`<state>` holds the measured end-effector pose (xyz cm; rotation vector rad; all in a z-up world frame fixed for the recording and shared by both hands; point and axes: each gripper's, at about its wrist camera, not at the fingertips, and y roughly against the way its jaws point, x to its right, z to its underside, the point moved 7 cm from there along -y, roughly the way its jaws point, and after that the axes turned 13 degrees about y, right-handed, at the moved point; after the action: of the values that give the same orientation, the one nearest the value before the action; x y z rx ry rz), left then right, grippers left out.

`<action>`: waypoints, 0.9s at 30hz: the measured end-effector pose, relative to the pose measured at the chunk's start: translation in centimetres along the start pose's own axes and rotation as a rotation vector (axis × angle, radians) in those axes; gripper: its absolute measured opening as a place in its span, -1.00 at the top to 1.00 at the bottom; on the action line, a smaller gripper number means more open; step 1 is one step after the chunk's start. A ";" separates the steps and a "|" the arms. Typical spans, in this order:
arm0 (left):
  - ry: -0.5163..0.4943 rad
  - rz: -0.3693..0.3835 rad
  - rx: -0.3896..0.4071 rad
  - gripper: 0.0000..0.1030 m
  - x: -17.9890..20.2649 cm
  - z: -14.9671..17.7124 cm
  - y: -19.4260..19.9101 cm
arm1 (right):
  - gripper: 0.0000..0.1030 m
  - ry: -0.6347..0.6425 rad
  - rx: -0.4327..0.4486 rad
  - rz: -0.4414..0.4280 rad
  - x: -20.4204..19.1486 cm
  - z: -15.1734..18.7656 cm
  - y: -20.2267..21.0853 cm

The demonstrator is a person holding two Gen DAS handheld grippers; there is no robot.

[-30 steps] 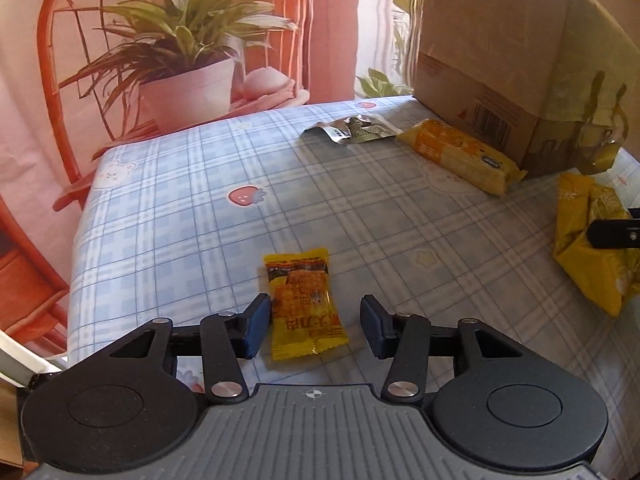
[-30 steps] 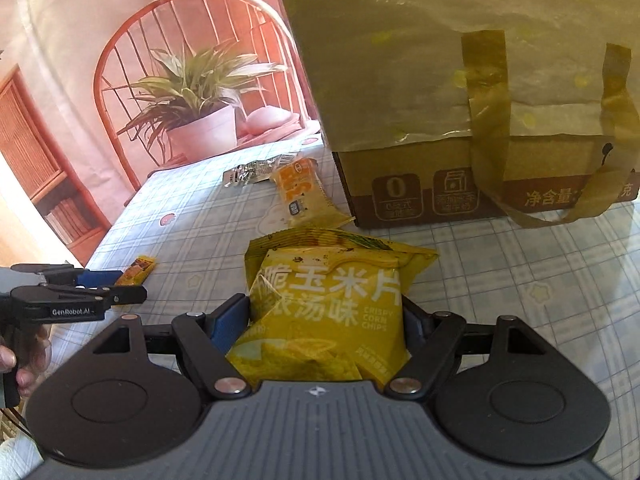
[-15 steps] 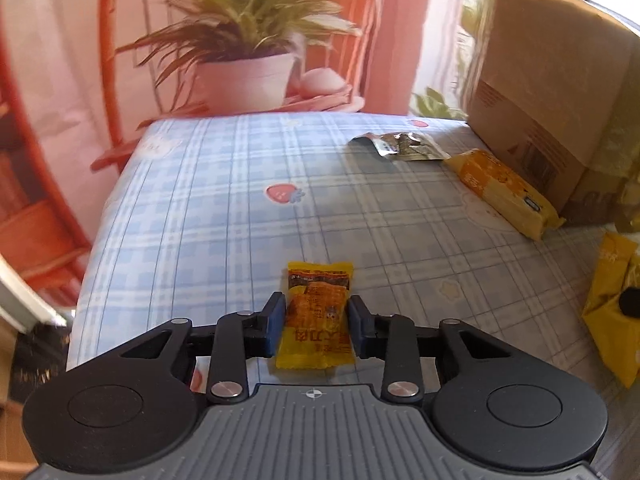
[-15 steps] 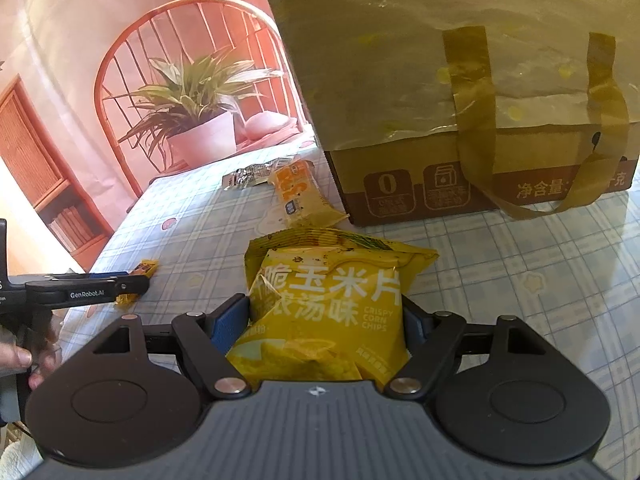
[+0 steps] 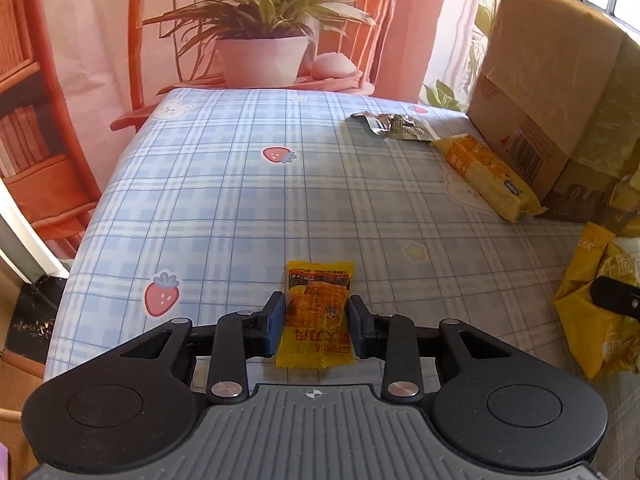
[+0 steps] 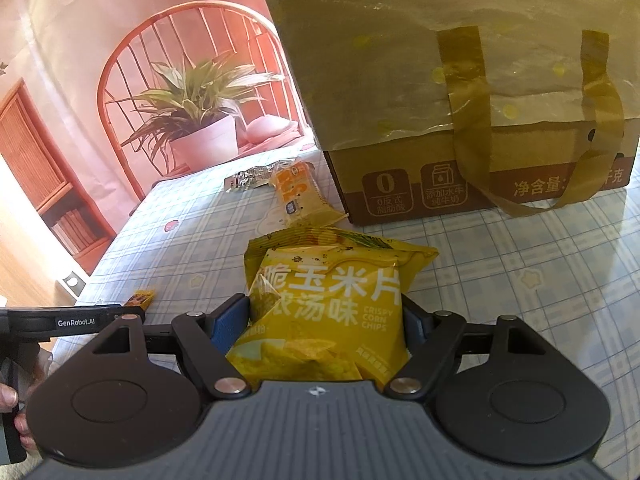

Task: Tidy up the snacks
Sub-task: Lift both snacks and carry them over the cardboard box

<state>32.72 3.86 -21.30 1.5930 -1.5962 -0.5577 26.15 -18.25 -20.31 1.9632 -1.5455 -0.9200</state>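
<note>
Presently: left tongs (image 5: 317, 320) pinching a small yellow snack packet (image 5: 317, 316), blue pads pressed against both long edges, packet lying flat on the plaid tabletop (image 5: 240, 200) with its far end projecting toward 12 o'clock beyond the pads. Right tongs (image 6: 326, 320) clamped on a large corn chips bag (image 6: 328, 312), pads bearing on both sides, bag bulging forward between them, its far end apparently resting on the cloth.

Judged step in hand: securing and lifting both items for transfer to a common spot, probably the bag-covered cardboard box (image 6: 460, 120) at 12 to 1 o'clock of the right tongs.

Recommended handling:
- Lift straight up before travelling sideways; avoid dragging the packet across the cloth.
- Keep pressure modest on the chips bag; contents brittle, bag air-filled and liable to slip or burst.
- Small packet thin and slick; grip near its middle looks adequate, yet tilt may let it slide out.

Position notes: small packet centred between the left pads, near end close to the tong body at 6 o'clock. Chips bag seen from the left view at 3 o'clock, well apart from the small packet. Remaining loose items, an orange cracker pack (image 5: 486, 174) and a dark foil wrapper (image 5: 400, 126), lying at 1 o'clock of the left tongs, just beside the box.
</note>
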 end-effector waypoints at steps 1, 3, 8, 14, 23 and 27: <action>0.036 0.010 0.006 0.32 -0.2 0.1 0.2 | -0.53 -0.002 0.001 0.000 0.0 0.0 0.0; 0.086 0.018 0.017 0.33 -0.4 0.4 0.5 | -0.53 -0.009 0.003 -0.002 0.1 0.0 0.1; 0.080 0.042 0.079 0.34 0.7 0.5 3.0 | -0.52 -0.015 0.023 -0.009 0.2 -0.4 0.6; 0.055 0.177 0.208 0.34 4.5 -3.7 8.5 | -0.52 0.017 0.139 -0.032 -0.2 -3.6 3.4; -0.088 0.405 0.365 0.34 14.6 -10.6 15.1 | -0.52 0.130 0.411 -0.010 0.9 -13.0 11.1; -0.132 0.499 0.370 0.34 20.1 -13.0 15.8 | -0.52 0.169 0.492 0.047 3.5 -17.8 13.0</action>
<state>35.28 -10.92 3.12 1.3455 -2.2006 -0.1012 31.49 -25.61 0.03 2.2474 -1.8314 -0.3585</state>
